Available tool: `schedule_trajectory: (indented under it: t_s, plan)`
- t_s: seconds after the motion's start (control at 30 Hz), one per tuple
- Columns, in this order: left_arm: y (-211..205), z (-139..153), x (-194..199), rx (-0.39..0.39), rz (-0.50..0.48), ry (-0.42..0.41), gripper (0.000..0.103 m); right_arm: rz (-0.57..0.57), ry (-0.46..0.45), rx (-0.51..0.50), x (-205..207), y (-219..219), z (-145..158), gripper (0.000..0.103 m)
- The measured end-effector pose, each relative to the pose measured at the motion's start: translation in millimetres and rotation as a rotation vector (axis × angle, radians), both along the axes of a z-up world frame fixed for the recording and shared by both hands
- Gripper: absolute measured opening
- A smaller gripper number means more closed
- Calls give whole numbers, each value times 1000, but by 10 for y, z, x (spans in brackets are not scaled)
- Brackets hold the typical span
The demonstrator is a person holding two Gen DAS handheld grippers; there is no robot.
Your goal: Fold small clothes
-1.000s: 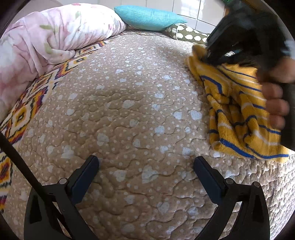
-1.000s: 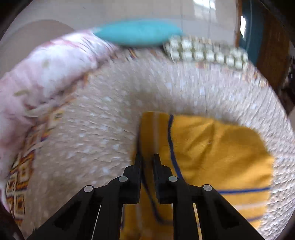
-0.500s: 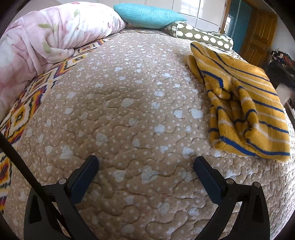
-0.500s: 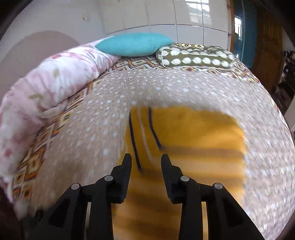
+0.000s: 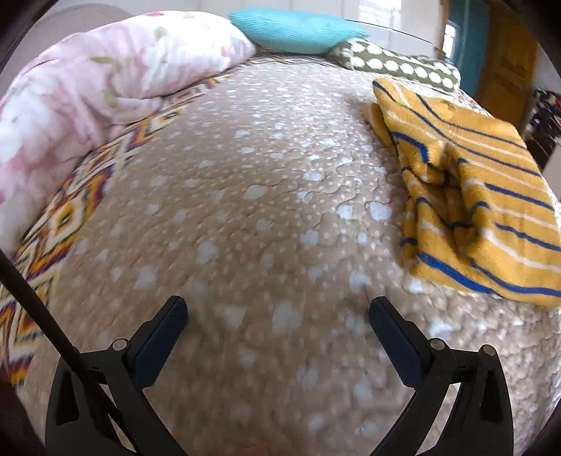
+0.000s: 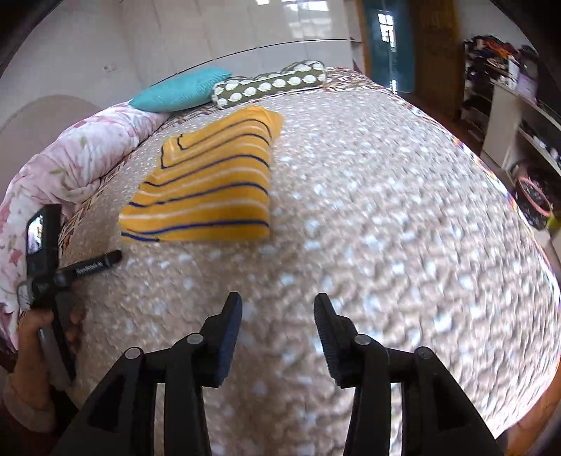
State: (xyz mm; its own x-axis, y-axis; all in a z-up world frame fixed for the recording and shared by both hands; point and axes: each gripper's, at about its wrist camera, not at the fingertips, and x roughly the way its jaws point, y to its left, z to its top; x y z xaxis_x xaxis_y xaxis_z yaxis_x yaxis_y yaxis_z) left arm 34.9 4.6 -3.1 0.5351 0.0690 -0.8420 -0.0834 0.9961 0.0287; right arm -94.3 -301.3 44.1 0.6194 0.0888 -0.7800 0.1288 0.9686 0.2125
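A folded yellow garment (image 5: 480, 196) with blue and white stripes lies on the beige dotted quilt (image 5: 245, 210), at the right in the left wrist view. In the right wrist view the garment (image 6: 210, 182) lies flat at upper left of centre. My left gripper (image 5: 277, 315) is open and empty, low over the quilt, left of the garment. My right gripper (image 6: 277, 308) is open and empty, well back from the garment. The left gripper's body and the hand holding it show at the left edge of the right wrist view (image 6: 49, 273).
A pink floral duvet (image 5: 87, 87) is bunched along the left side. A teal pillow (image 5: 294, 31) and a dotted olive bolster (image 5: 396, 66) lie at the bed's head. White shelves (image 6: 519, 122) and a basket stand right of the bed.
My right gripper let go of the garment, opened and drew back and up. The garment now lies alone on the quilt. The left gripper shifted slightly.
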Motion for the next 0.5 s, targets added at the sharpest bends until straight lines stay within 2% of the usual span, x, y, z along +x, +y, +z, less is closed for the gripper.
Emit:
schedule_trajectory:
  t_s: [0.1, 0.17, 0.27, 0.5]
  plan:
    - [-93, 219, -349, -3, 17, -42, 103, -11, 0, 36, -83, -69, -54, 50]
    - [-197, 402, -604, 25, 21, -93, 103, -11, -5, 48, -120, -93, -58, 50]
    - [-357, 675, -954, 52, 8, -177, 103, -18, -21, 13, -207, -71, -29, 53]
    - [-551, 1050, -1406, 1, -31, -234, 103, -15, -52, -49, -418, -18, 63, 58]
